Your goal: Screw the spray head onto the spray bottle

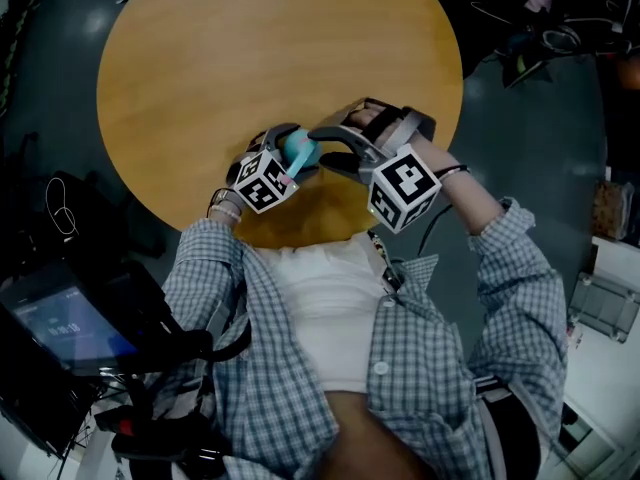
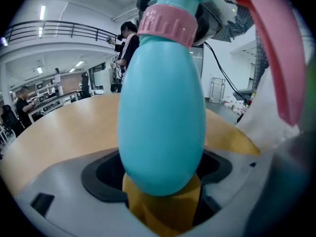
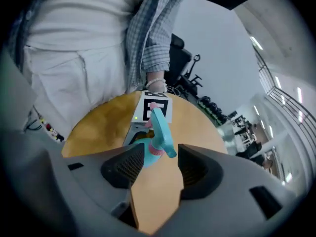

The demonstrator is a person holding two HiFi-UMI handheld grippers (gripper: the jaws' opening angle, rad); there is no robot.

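Note:
A teal spray bottle (image 2: pixel 163 117) fills the left gripper view, its body wedged between the jaws of my left gripper (image 2: pixel 160 184), which is shut on it. A pink collar (image 2: pixel 168 24) rings the bottle's neck and a pink trigger (image 2: pixel 276 58) hangs from the spray head above. In the head view my left gripper (image 1: pixel 285 146) holds the bottle (image 1: pixel 301 154) over the near edge of the round wooden table (image 1: pixel 250 58). My right gripper (image 1: pixel 335 150) faces it from the right. The right gripper view shows the spray head (image 3: pixel 159 127) just beyond the open jaws of that gripper (image 3: pixel 160 164), untouched by the pads.
A screen on a dark stand (image 1: pixel 60 323) sits at the lower left beside the person. White shelving (image 1: pixel 610 308) stands at the right, and dark gear (image 1: pixel 540 18) lies past the table's far right. People (image 2: pixel 22 105) stand in the background hall.

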